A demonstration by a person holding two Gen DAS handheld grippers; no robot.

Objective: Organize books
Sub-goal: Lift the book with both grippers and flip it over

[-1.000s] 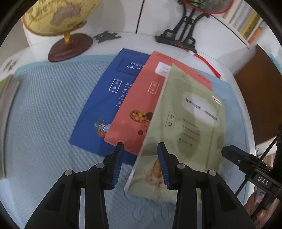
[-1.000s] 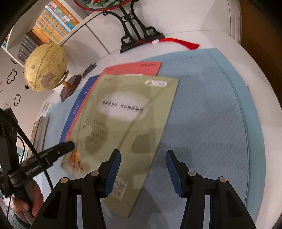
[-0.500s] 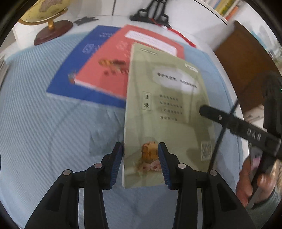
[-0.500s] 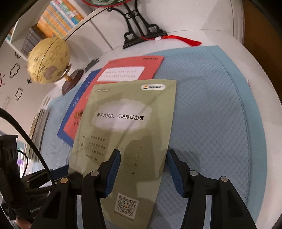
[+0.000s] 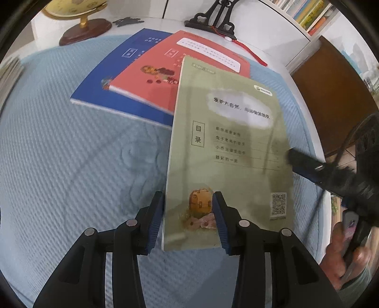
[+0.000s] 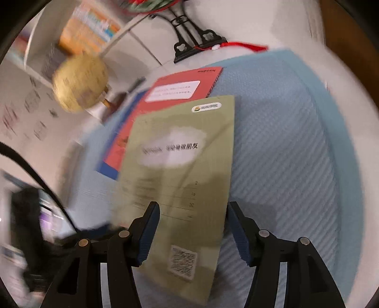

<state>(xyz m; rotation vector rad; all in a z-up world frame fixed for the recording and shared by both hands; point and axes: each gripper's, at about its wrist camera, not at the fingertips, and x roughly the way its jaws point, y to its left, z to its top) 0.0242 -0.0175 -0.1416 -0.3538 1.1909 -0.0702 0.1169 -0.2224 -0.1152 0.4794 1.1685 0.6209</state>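
Blue quilted mat covered the tabletop; all places referenced to it. Three books lay fanned at the mat's far centre: blue book lowest, red book over it, green book on top and reaching toward the mat's near edge. Globe stood beyond the mat's far left corner. Left gripper was open, its fingers straddling the green book's near left corner without clamping. Right gripper was likewise open, fingers either side of the book's near right portion; right wrist view blurred by motion. Versus one second earlier, the green book had swung from a skewed, partly lifted pose to lie flatter, its long edges running toward the cameras, and both grippers had moved onto its near end. Risk, as judgement: closing on one thin corner could buckle the cover, or drag the red book beneath out of line.
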